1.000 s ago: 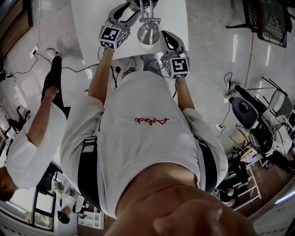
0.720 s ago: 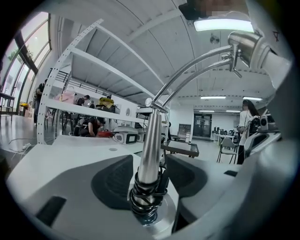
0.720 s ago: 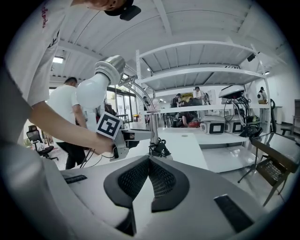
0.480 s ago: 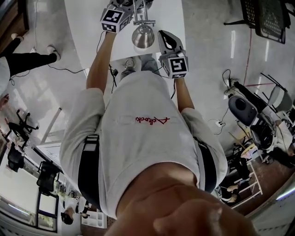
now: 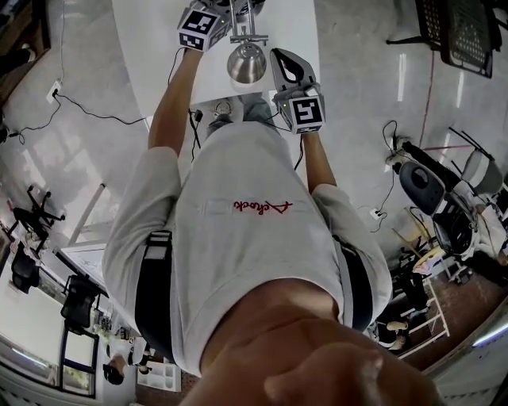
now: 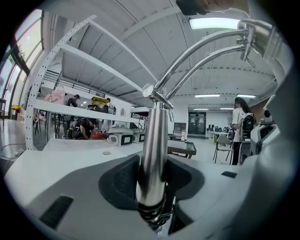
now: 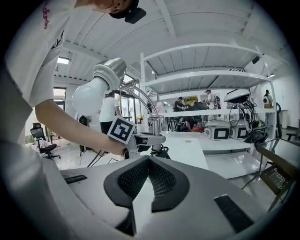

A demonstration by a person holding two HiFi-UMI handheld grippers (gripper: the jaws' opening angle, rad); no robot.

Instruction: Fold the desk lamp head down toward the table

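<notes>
Desk lamp (image 5: 246, 62) stands on the white table (image 5: 295, 24). Its steel pole (image 6: 153, 150) is upright between the jaws of the left gripper (image 6: 152, 190), which have just been closing and grip it. The lamp head (image 7: 96, 91) hangs just beside the right gripper (image 7: 149, 164), whose jaws are together and empty. Shelves (image 7: 211, 112) stand behind the lamp.

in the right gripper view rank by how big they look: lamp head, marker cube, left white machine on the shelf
1. lamp head, clearly largest
2. marker cube and white machine look alike; the machine sits farther back, so unranked
</notes>
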